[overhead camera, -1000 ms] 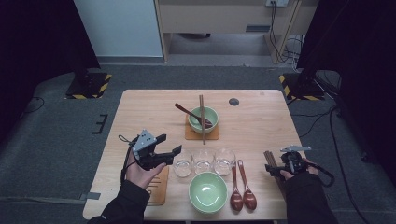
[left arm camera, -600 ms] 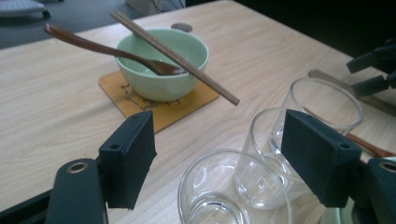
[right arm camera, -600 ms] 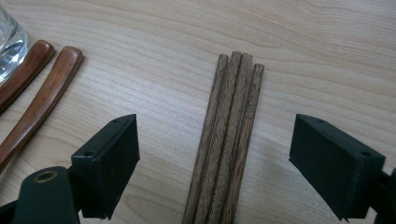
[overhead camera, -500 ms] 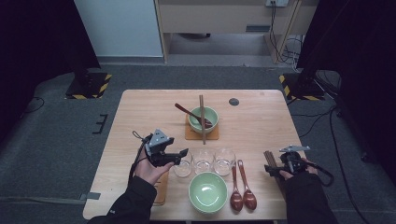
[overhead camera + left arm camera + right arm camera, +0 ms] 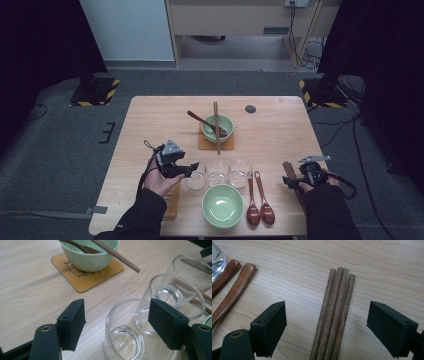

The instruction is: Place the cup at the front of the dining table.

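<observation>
Reaching my left gripper [image 5: 117, 327] toward the nearest glass [image 5: 130, 335], I see its spread jaws have just been closing (not touching yet); the glass sits between them, upright.

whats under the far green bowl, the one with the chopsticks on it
An orange-brown coaster lies under the far green bowl, its edges and some dark print showing. The bowl covers the coaster's middle.

tabletop [image 5: 150, 125] showing pale wood grain | bowl [image 5: 222, 205] showing light green | spoons [image 5: 259, 210] showing reddish brown | chopsticks [image 5: 334, 317] showing dark brown | tongs [image 5: 117, 327] showing black
</observation>
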Available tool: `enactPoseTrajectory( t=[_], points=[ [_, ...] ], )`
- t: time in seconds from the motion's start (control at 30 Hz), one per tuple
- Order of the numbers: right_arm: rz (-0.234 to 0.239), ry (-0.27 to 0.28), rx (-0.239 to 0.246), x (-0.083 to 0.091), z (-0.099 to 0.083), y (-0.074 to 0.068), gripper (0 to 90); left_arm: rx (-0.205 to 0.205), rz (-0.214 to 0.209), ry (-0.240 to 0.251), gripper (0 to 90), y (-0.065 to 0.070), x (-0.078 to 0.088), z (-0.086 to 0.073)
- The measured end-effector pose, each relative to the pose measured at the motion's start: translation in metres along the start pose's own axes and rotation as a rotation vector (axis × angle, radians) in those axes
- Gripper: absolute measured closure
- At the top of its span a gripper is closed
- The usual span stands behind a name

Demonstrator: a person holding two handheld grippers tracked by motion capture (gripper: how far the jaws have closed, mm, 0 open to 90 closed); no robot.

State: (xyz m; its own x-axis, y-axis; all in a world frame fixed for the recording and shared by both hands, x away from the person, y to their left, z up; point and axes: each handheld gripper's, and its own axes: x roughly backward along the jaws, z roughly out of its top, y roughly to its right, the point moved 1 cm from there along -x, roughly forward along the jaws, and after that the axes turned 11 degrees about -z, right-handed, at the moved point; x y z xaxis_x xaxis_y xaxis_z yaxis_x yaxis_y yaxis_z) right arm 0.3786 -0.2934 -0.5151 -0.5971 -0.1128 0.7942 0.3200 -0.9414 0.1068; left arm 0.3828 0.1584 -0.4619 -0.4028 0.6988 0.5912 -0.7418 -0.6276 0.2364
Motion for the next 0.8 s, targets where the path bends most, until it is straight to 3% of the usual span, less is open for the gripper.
enactPoseTrajectory(
  t=[0.27, 0.8],
  points=[
    [0.003, -0.008, 0.004, -0.001, 0.0, -0.002, 15.6, 0.006, 0.001, -0.068, 43.6, -0.001, -0.007, -0.004],
    [0.008, -0.014, 0.002, -0.003, 0.0, -0.002, 15.1, 0.042, -0.006, -0.144, 67.2, -0.005, -0.016, -0.004]
  ],
)
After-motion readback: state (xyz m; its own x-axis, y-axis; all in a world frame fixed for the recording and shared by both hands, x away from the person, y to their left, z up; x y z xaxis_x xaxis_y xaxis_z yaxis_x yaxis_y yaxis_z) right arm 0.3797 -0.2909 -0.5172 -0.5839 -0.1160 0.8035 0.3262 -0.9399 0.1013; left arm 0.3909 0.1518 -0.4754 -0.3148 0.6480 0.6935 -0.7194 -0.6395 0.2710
